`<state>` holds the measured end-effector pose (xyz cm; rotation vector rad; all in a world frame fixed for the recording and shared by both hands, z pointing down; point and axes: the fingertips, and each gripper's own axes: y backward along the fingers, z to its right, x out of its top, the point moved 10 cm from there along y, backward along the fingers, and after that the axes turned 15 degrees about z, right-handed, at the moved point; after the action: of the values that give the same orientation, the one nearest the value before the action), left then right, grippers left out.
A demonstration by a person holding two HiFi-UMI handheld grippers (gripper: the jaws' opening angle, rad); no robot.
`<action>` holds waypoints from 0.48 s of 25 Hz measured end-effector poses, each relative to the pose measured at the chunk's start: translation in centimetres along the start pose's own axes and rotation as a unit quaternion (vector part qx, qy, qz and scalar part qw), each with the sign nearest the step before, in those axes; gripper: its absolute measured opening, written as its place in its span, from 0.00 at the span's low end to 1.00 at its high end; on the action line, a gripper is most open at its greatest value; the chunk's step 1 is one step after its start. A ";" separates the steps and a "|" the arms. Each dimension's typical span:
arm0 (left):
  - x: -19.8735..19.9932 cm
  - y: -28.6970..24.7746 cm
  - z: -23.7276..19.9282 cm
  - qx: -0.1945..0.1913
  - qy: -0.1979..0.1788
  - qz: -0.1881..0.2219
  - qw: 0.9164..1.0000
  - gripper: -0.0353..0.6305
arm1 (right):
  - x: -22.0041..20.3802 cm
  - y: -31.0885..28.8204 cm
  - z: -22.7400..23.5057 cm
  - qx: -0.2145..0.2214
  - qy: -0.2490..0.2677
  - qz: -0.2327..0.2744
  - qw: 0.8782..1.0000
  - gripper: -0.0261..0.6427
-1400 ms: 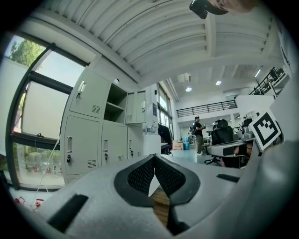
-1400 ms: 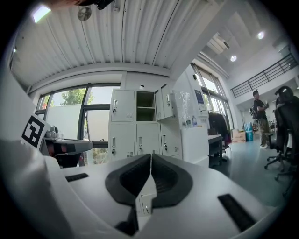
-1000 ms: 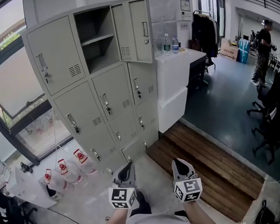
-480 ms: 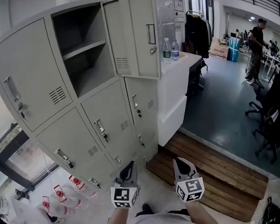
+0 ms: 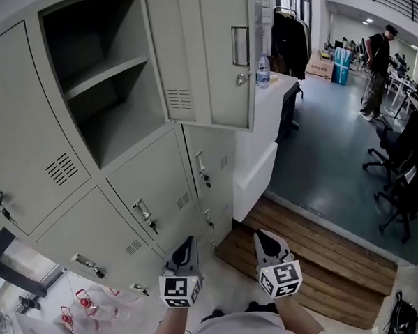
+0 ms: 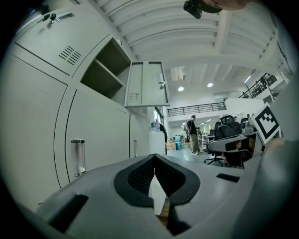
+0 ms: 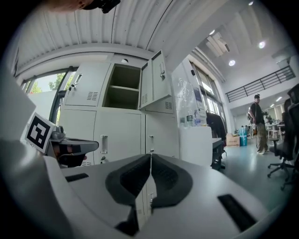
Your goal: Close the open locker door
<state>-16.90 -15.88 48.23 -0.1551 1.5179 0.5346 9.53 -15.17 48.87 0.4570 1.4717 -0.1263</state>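
Up on the top row of the locker bank (image 5: 137, 194), the open locker door (image 5: 210, 58) stands swung out from the right edge of its compartment (image 5: 97, 92). Its outer face is turned your way, with the vent slots near the hinge side and the handle (image 5: 240, 46) by the free edge. Inside you can see one bare shelf (image 5: 106, 76). Your left gripper (image 5: 189, 239) is held low at the foot of the lockers, jaws pressed together with nothing between them. Your right gripper (image 5: 260, 234) sits just beside it over the edge of the wooden platform (image 5: 319, 262), its jaws also together and empty. Both are well apart from the door. Off to the right, a water bottle (image 5: 263, 70) stands on the white counter (image 5: 263, 125), and a person (image 5: 375, 63) stands far back in the room.
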 end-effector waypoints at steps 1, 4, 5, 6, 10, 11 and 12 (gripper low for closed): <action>-0.1 -0.4 -0.1 0.004 0.001 -0.001 1.000 0.07 | 0.0 -0.6 0.3 0.003 0.000 0.000 1.000 0.06; -0.2 -1.3 0.0 0.014 0.006 0.001 1.000 0.07 | 0.2 -1.9 1.3 0.011 0.002 0.003 1.000 0.06; -0.2 -1.6 0.1 0.016 0.005 0.000 1.000 0.07 | 0.2 -2.3 1.6 0.014 0.002 0.004 1.000 0.06; -0.2 -1.9 0.1 0.019 0.005 0.000 1.000 0.07 | 0.3 -2.7 1.9 0.016 0.002 0.006 1.000 0.06; -0.5 -2.8 0.2 0.025 0.006 -0.002 1.000 0.07 | 0.5 -3.8 2.9 0.021 0.005 0.010 1.000 0.06; -0.6 -3.0 0.3 0.026 0.007 -0.003 1.000 0.07 | 0.7 -4.0 3.1 0.024 0.007 0.011 1.000 0.06; -0.7 -3.3 0.4 0.026 0.008 -0.003 1.000 0.07 | 0.9 -4.1 3.3 0.027 0.009 0.014 1.000 0.06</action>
<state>-15.11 -18.71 48.17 -0.1230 1.5445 0.4899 11.21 -19.96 47.18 0.5228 1.4819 -0.1403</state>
